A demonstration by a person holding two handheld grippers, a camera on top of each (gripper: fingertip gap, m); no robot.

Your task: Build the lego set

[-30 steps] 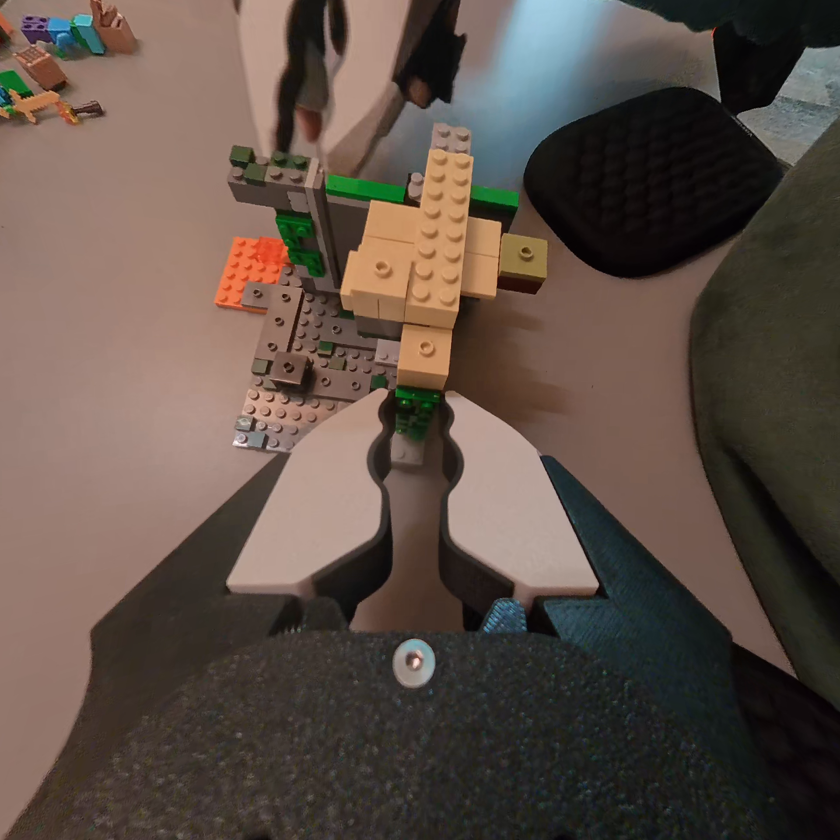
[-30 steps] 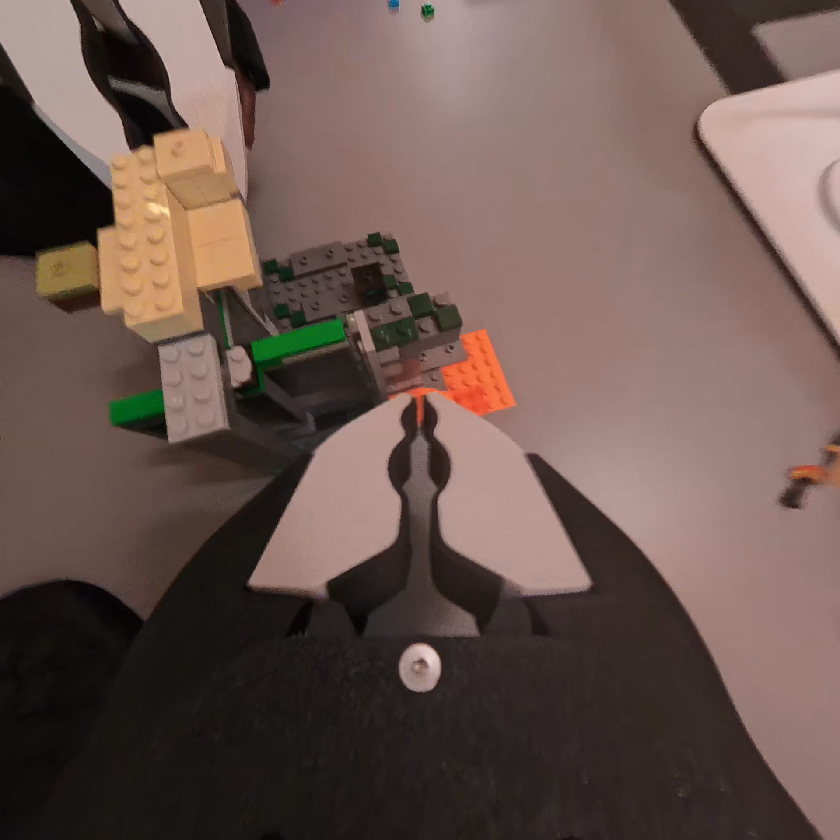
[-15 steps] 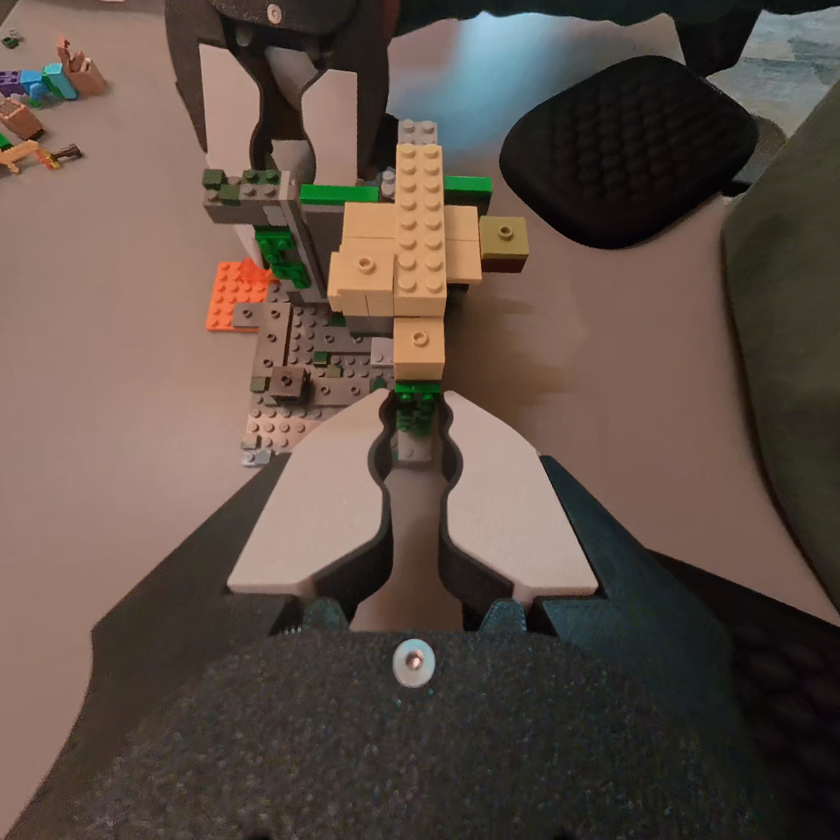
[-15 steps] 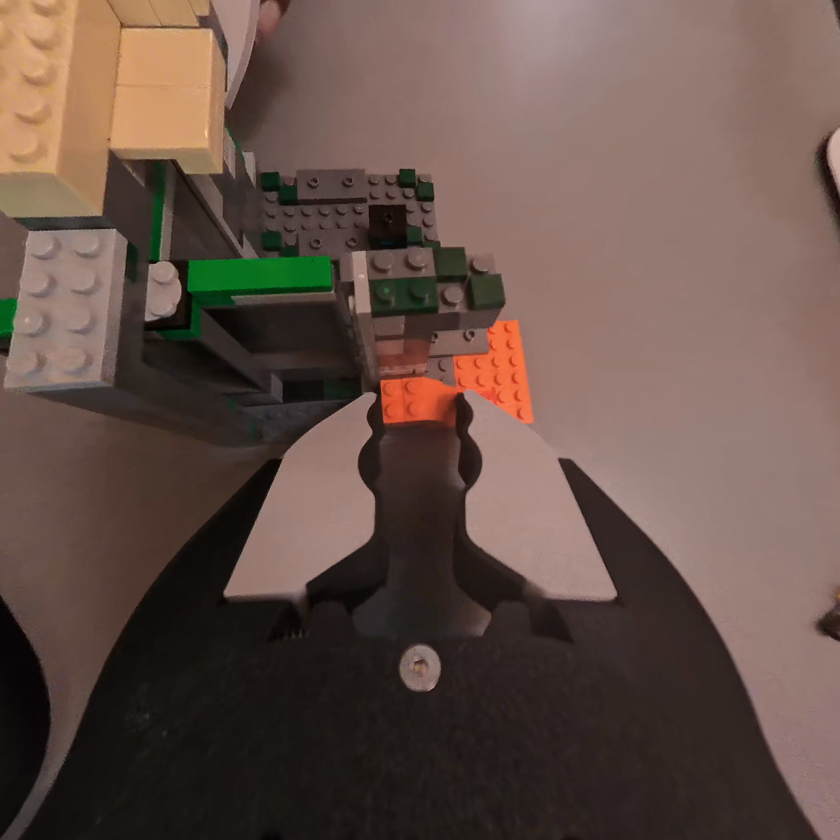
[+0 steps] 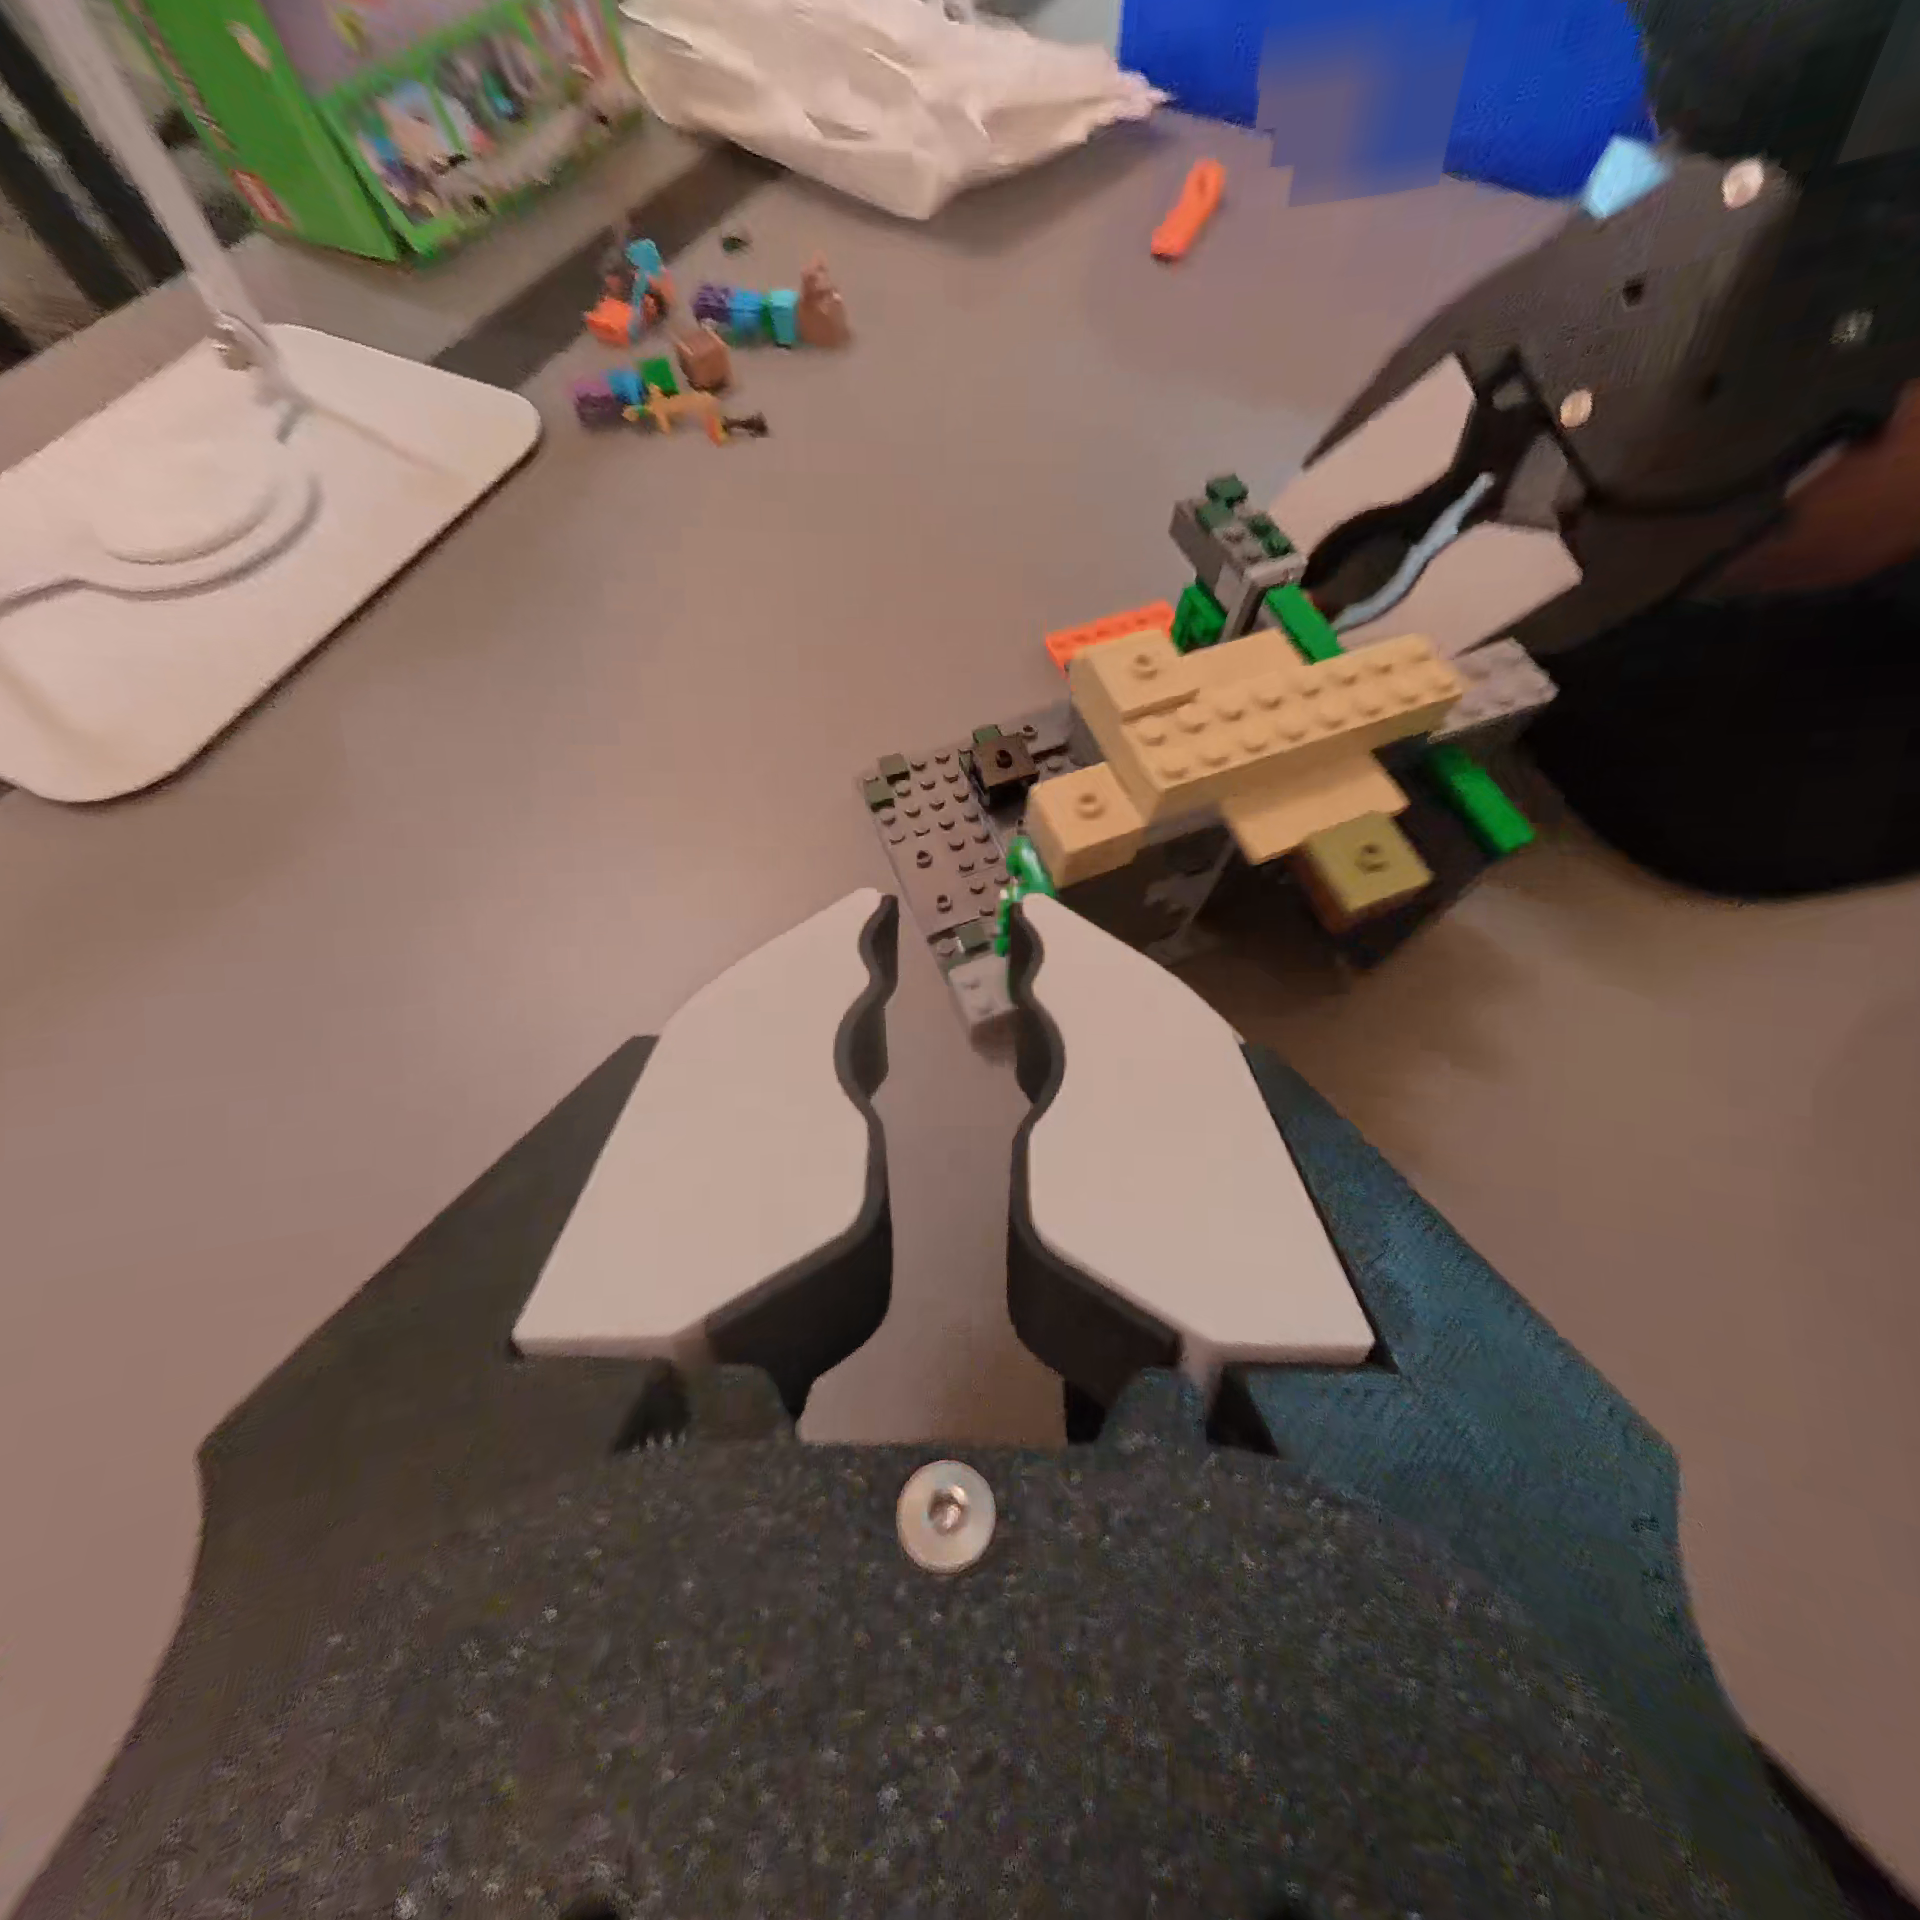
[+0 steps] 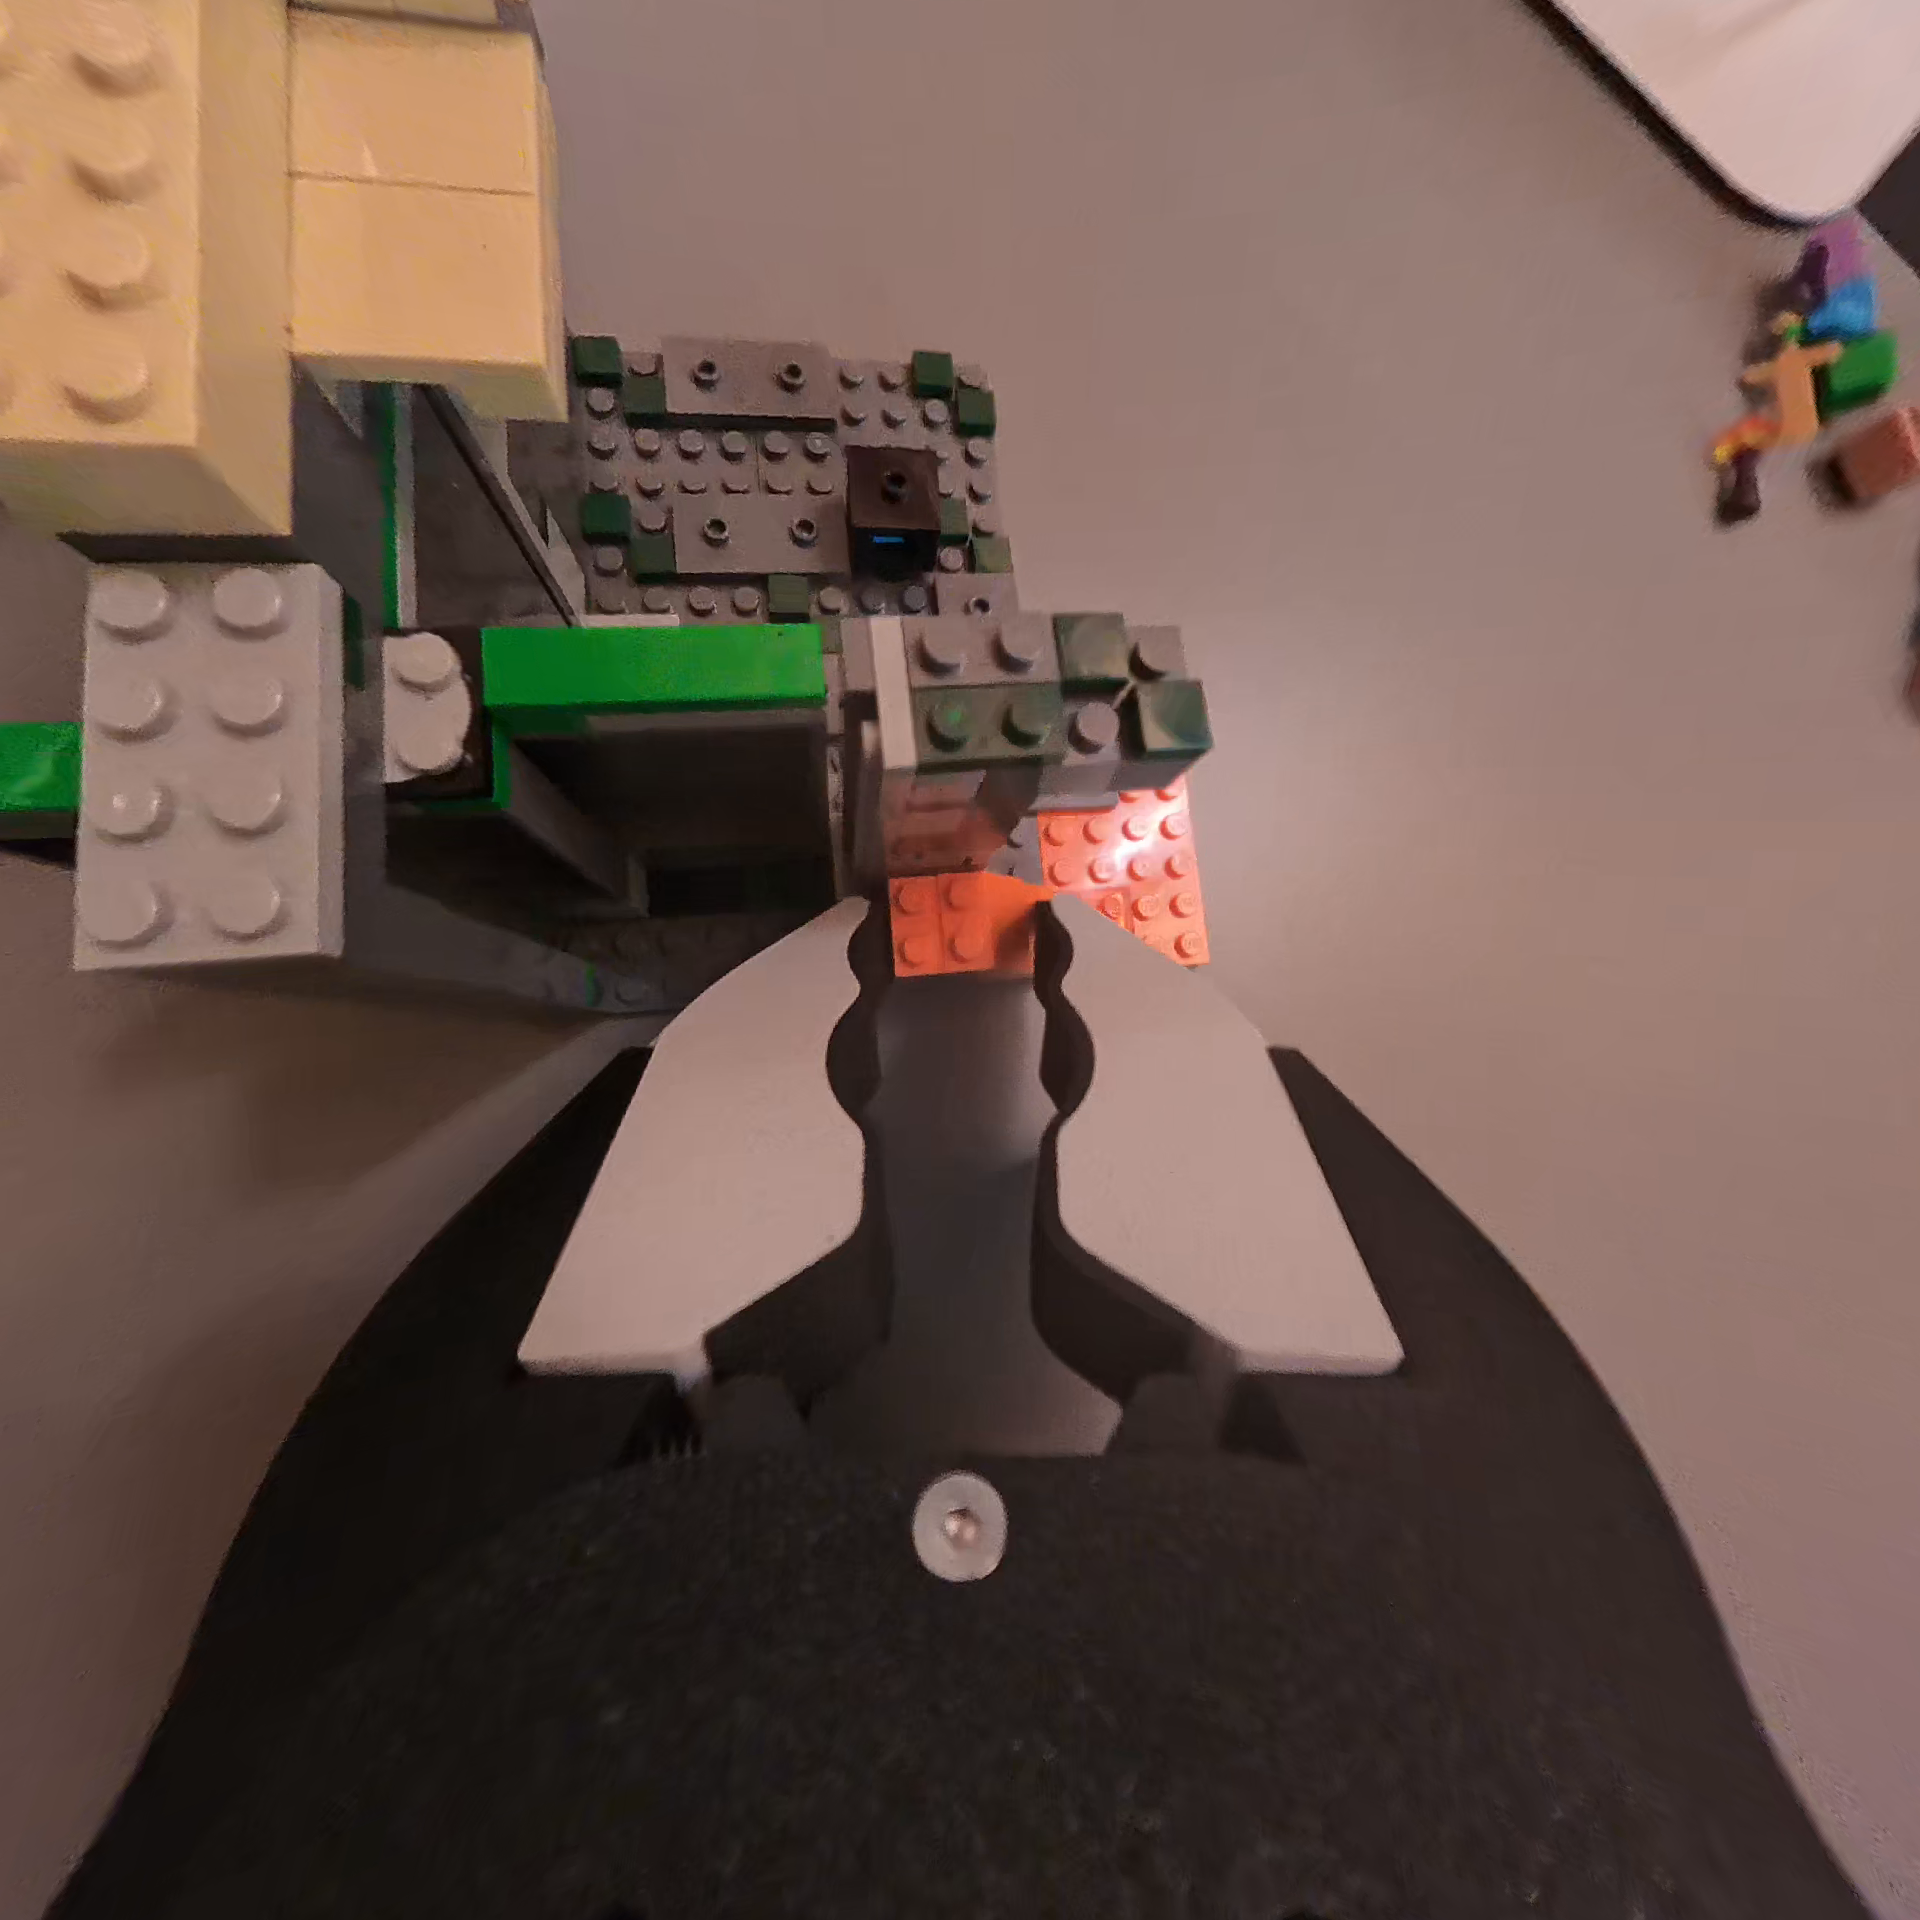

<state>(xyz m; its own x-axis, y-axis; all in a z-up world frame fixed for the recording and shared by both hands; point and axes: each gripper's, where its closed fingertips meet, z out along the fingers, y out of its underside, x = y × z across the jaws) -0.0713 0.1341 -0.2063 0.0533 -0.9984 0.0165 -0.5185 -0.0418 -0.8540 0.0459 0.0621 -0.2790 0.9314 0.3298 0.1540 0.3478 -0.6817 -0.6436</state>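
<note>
- My left gripper (image 5: 951,925) sits low over the table (image 5: 520,727), fingers a narrow gap apart and holding nothing; a small green piece (image 5: 1023,873) touches the right fingertip, gripped or not I cannot tell.
- My right gripper (image 6: 956,925) has fingers narrowly apart around the edge of the orange plate (image 6: 1132,873); clamped or just straddling, cannot tell.
- The lego build (image 5: 1195,748) stands on the table just ahead of the left gripper: grey base plate (image 5: 935,821), tan cross of bricks (image 5: 1247,717) on top, green strips, grey tower (image 5: 1231,540).
- Loose pieces (image 5: 707,353) lie well apart at the far side, near the green box (image 5: 343,114).
- Handling, my judgement: light, rigid, but top-heavy; the tan overhang may pop off if bumped.
- Best hold is low, on the base plate edge or grey walls, not the tan top.
</note>
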